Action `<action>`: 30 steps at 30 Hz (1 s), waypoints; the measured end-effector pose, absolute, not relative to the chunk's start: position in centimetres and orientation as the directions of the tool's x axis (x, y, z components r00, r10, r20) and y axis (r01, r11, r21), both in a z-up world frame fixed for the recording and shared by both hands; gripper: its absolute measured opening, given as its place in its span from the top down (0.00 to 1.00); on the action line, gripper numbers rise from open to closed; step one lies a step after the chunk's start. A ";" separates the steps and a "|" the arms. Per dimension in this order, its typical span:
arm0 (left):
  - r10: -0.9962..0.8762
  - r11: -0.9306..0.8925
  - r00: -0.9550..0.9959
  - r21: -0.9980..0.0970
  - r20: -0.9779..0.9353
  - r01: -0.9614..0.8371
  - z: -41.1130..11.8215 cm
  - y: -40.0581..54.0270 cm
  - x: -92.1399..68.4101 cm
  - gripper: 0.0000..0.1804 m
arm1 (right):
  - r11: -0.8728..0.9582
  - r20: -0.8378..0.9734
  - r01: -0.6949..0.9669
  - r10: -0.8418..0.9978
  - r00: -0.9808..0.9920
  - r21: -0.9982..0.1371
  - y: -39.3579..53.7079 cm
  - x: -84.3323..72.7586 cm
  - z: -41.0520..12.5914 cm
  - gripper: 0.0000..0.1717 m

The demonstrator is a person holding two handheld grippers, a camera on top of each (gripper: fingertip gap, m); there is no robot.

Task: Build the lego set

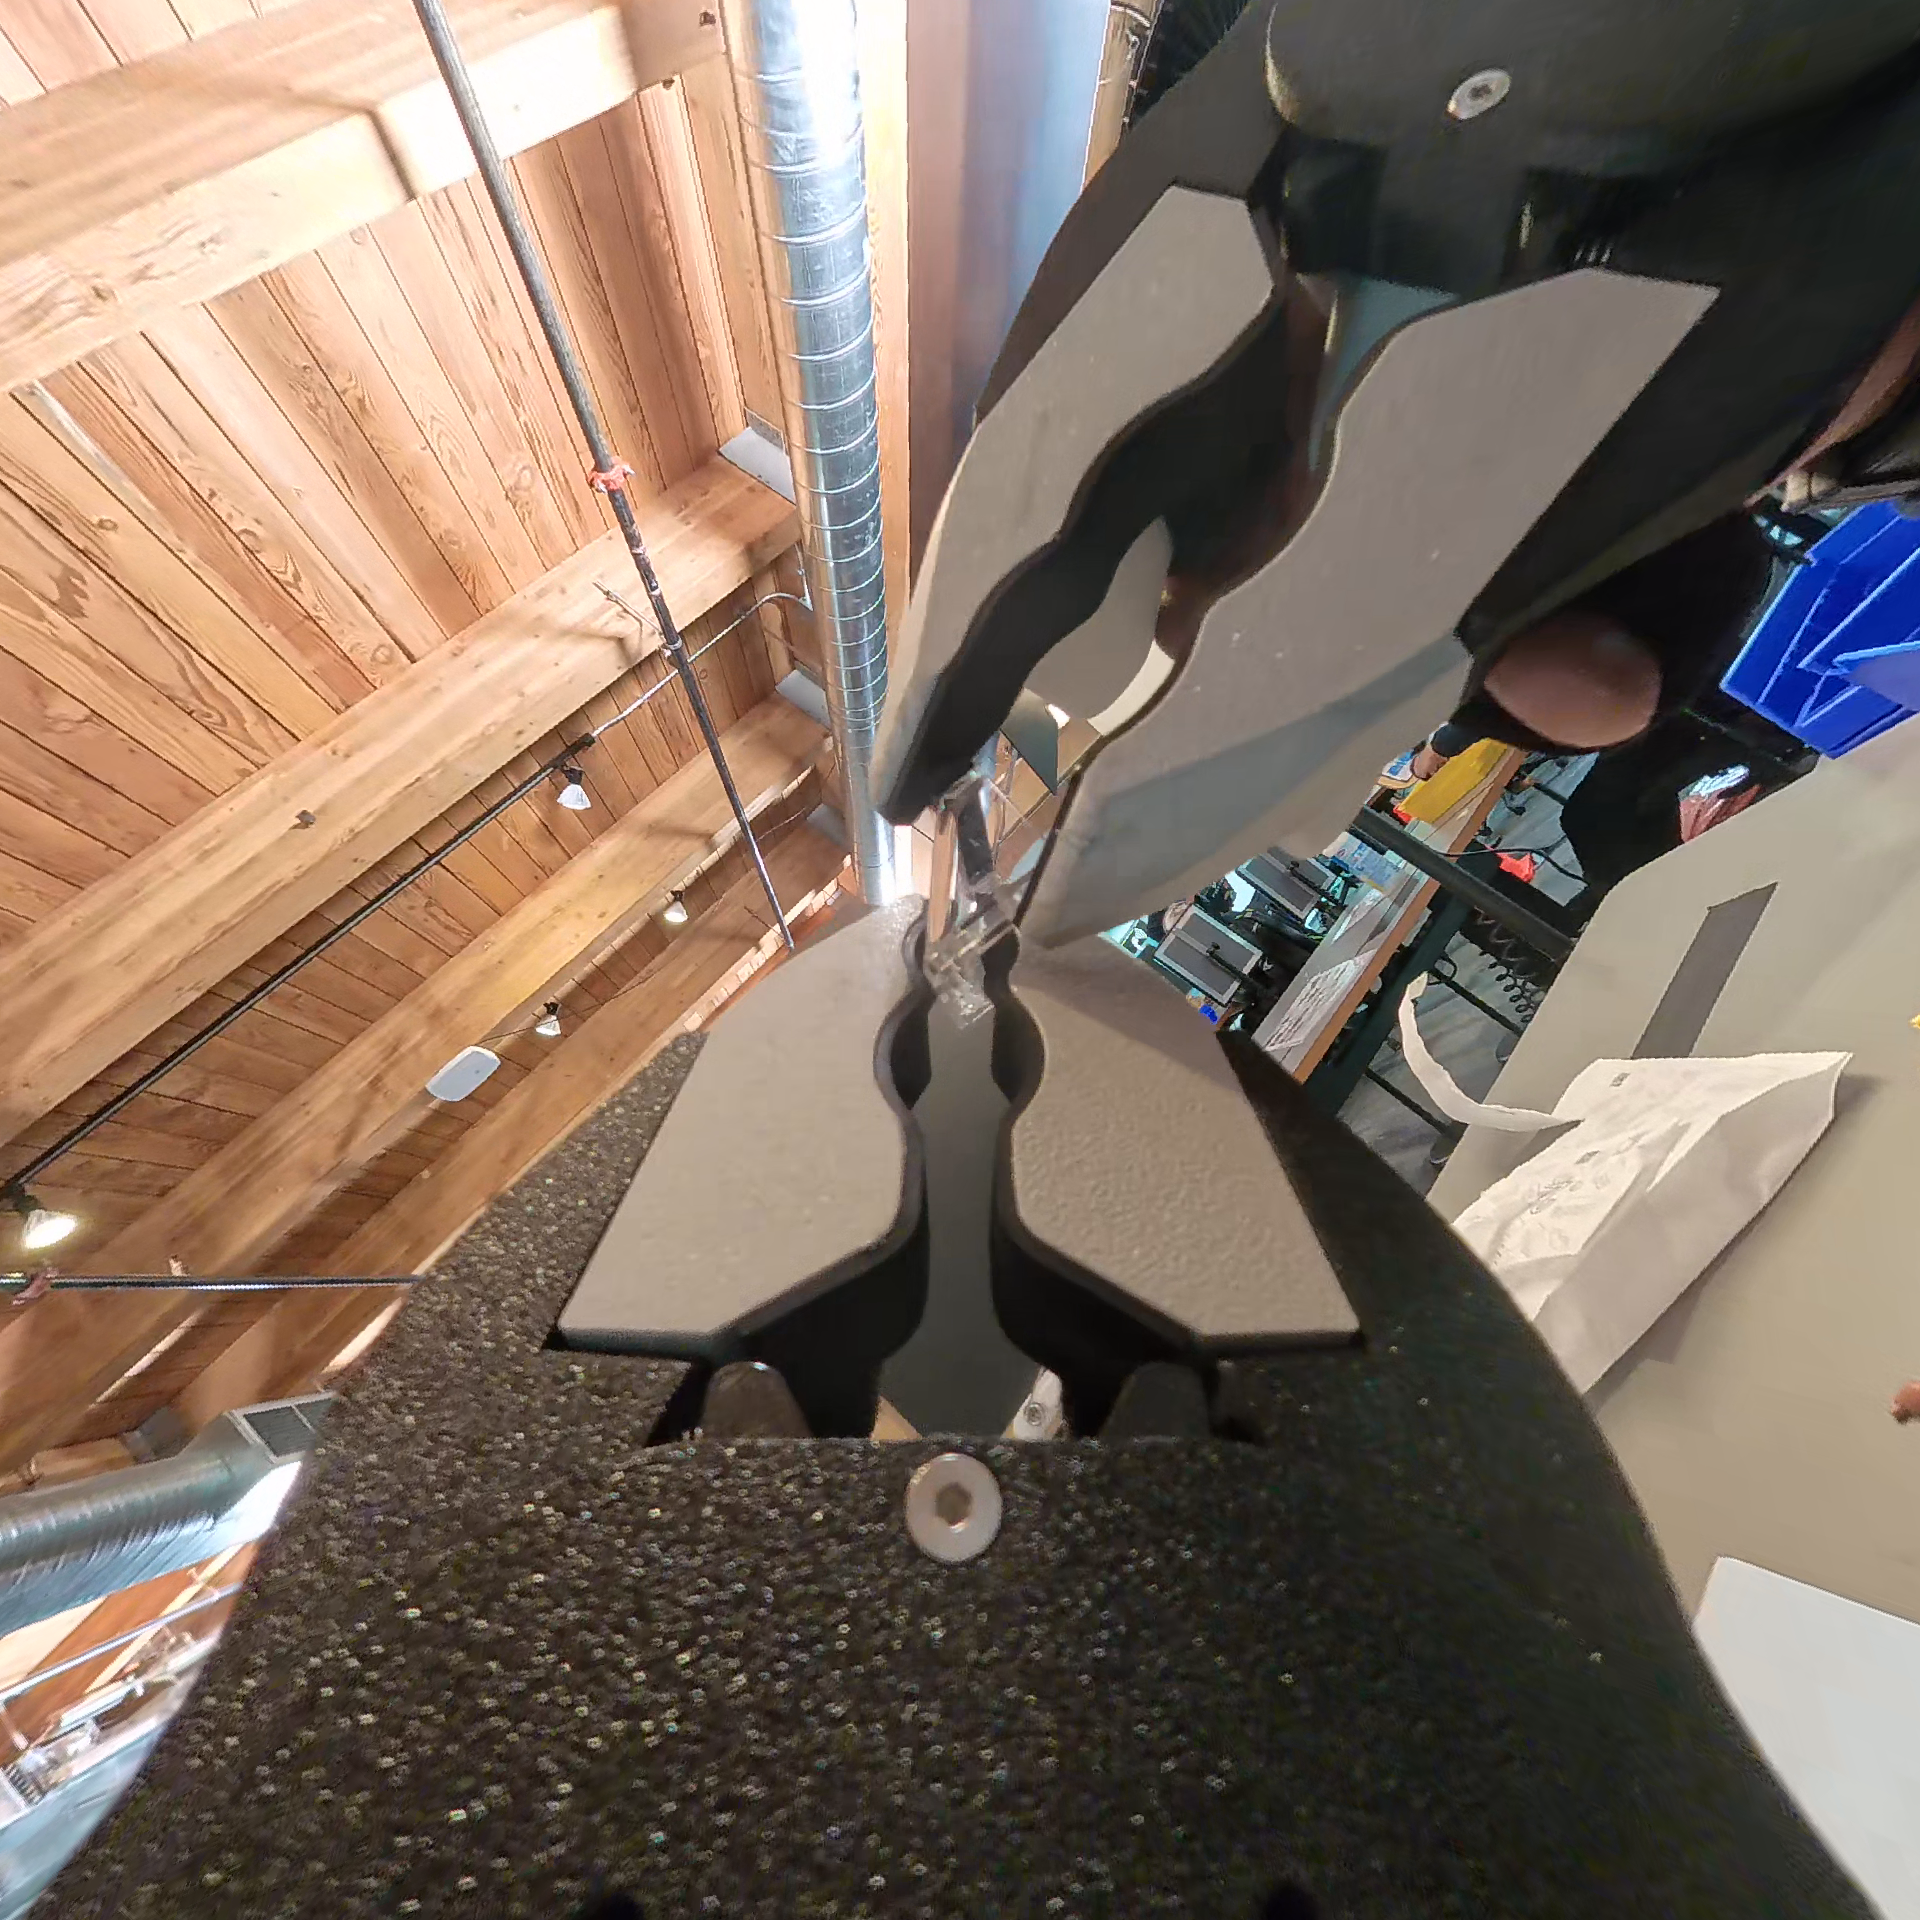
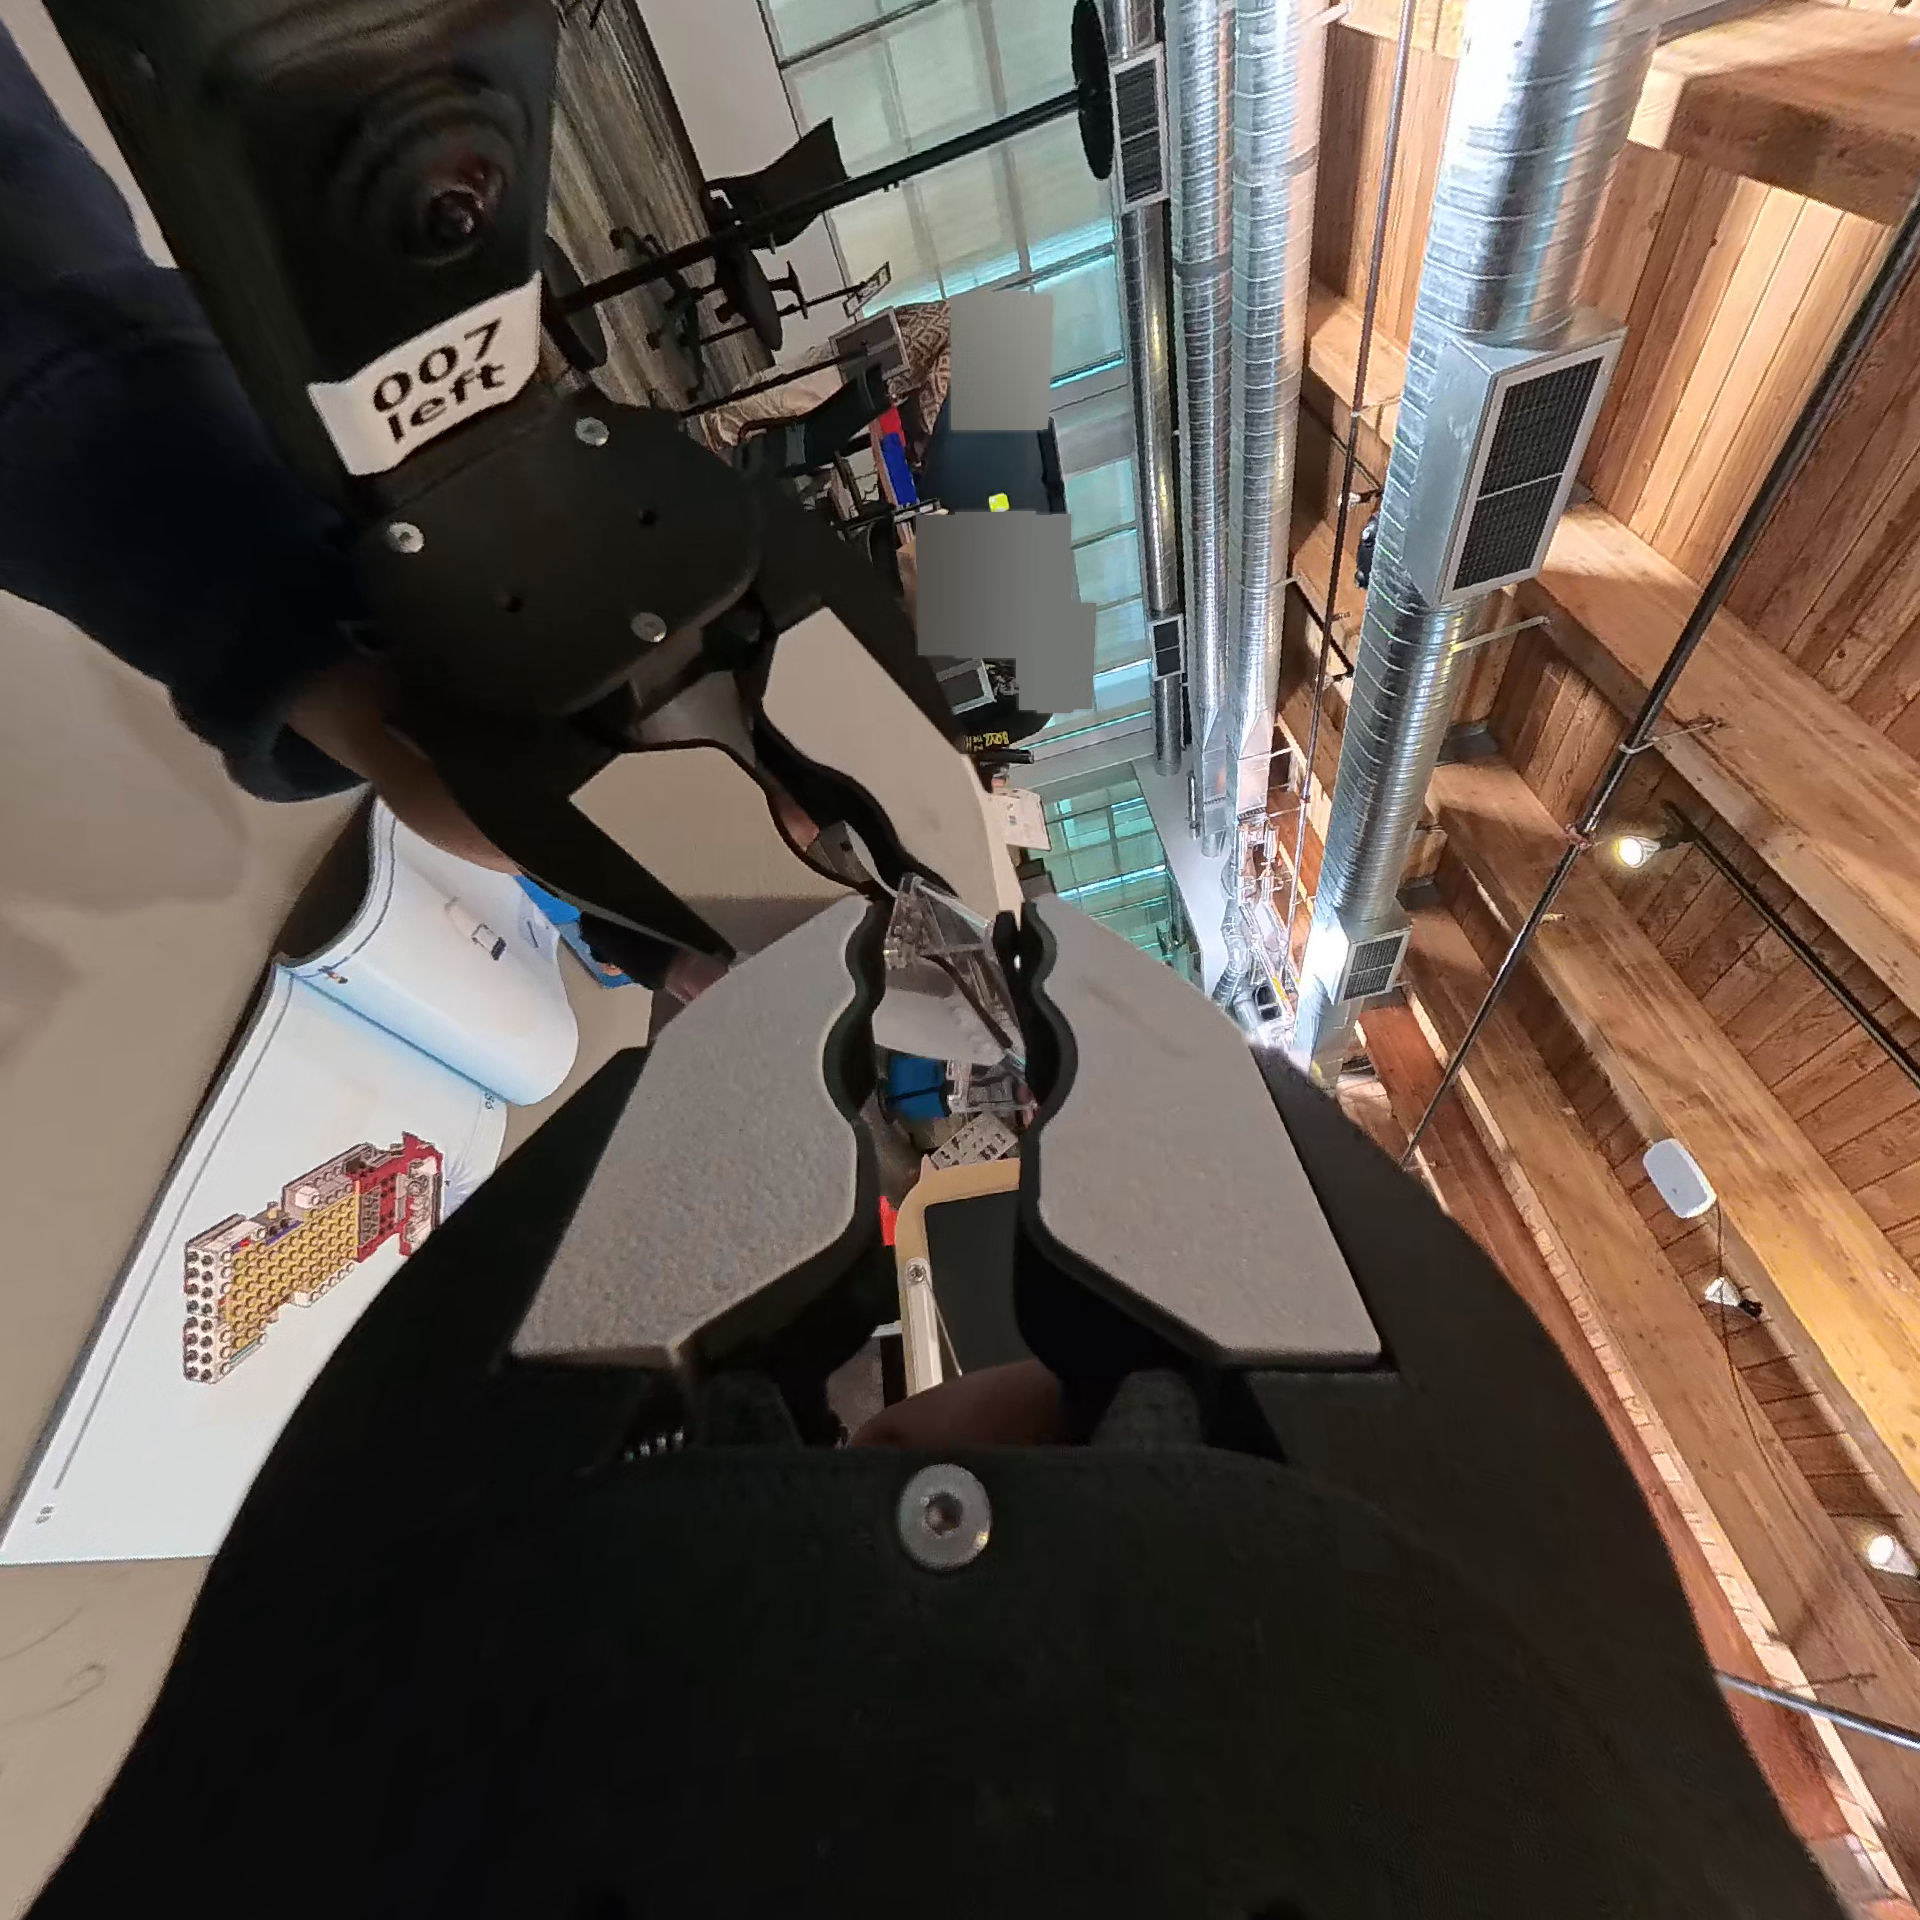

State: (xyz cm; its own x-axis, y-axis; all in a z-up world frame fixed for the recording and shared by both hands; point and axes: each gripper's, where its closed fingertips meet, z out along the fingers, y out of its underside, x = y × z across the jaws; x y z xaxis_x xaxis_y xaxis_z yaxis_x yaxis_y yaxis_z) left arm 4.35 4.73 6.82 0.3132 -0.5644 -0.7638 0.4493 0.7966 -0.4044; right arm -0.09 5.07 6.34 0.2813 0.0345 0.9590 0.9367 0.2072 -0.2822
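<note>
Two grippers meet tip to tip in mid-air, raised well above the desk (image 1: 1714,1039) and tilted up toward the wooden ceiling, with one clear plastic piece (image 2: 940,961) shared between them. The left gripper (image 1: 961,961) has its jaws nearly closed on a narrow end of that piece, and the pads look pressed against it. The right gripper (image 2: 940,940) has its jaws closed on the wider clear body, which fills the gap between them; its far pad is partly hidden.

The piece looks like a small see-through building block with studs on one face. Its long axis runs from one set of jaws to the other, roughly in line with the right gripper's fingers, sloping upward away from the desk.

As a judgement, steady handling here calls for both grips staying square on flat faces, since clear plastic is slick and may twist.

An open instruction booklet (image 2: 208,1195) and a white paper bag (image 1: 1621,1164) lie on the desk below.
</note>
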 end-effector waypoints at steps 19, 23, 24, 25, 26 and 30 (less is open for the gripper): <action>-0.597 0.795 0.132 -0.562 -0.791 0.227 -7.8 4.9 4.3 0.96 | 0.150 0.617 0.599 0.214 0.757 -0.787 4.2 0.5 -3.0 0.76; -0.663 0.746 0.107 -0.642 -0.741 0.178 -8.1 4.0 0.7 0.96 | 0.116 0.658 0.648 0.178 0.732 -0.753 1.4 -0.6 -4.3 0.77; -0.667 0.743 0.100 -0.647 -0.739 0.173 -8.1 3.4 -0.3 0.96 | 0.099 0.676 0.671 0.172 0.716 -0.735 0.6 -1.2 -4.9 0.76; -0.659 0.749 0.093 -0.640 -0.746 0.170 -8.1 2.7 -1.3 0.96 | 0.081 0.704 0.701 0.149 0.694 -0.708 -0.3 -1.6 -5.4 0.76; -0.646 0.760 0.094 -0.627 -0.757 0.169 -8.0 2.0 -2.3 0.96 | 0.072 0.735 0.732 0.105 0.670 -0.678 -1.3 -1.9 -5.6 0.76; -0.611 0.787 0.122 -0.585 -0.782 0.196 -7.0 -0.5 -5.2 0.96 | -0.004 0.836 0.836 -0.001 0.548 -0.548 -4.3 -3.7 -7.8 0.76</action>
